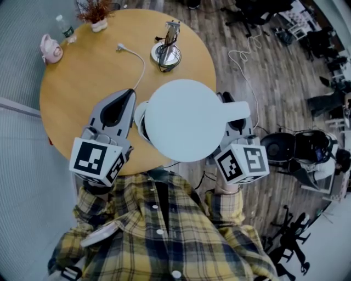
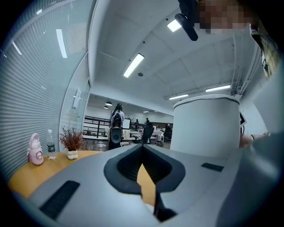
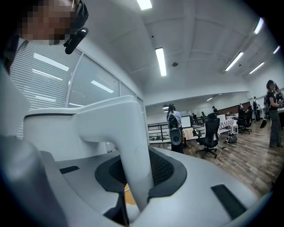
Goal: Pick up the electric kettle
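The white electric kettle (image 1: 186, 118) hangs in the air above the near edge of the round wooden table (image 1: 77, 82); I look down on its lid. My right gripper (image 1: 226, 101) is shut on the kettle's handle (image 3: 133, 146), which stands upright between its dark pads (image 3: 166, 170). My left gripper (image 1: 130, 94) is level just to the left of the kettle body (image 2: 206, 126), shut with nothing between its jaws. Whether it touches the kettle I cannot tell. The kettle's metal base (image 1: 166, 55) stays on the far side of the table, its cord and plug (image 1: 119, 48) lying beside it.
At the table's far left stand a pink teapot (image 1: 50, 48), a water bottle (image 1: 64, 27) and a small potted plant (image 1: 97, 13). A white cable (image 1: 244, 66) runs over the wood floor to the right, near office chairs (image 1: 307, 148).
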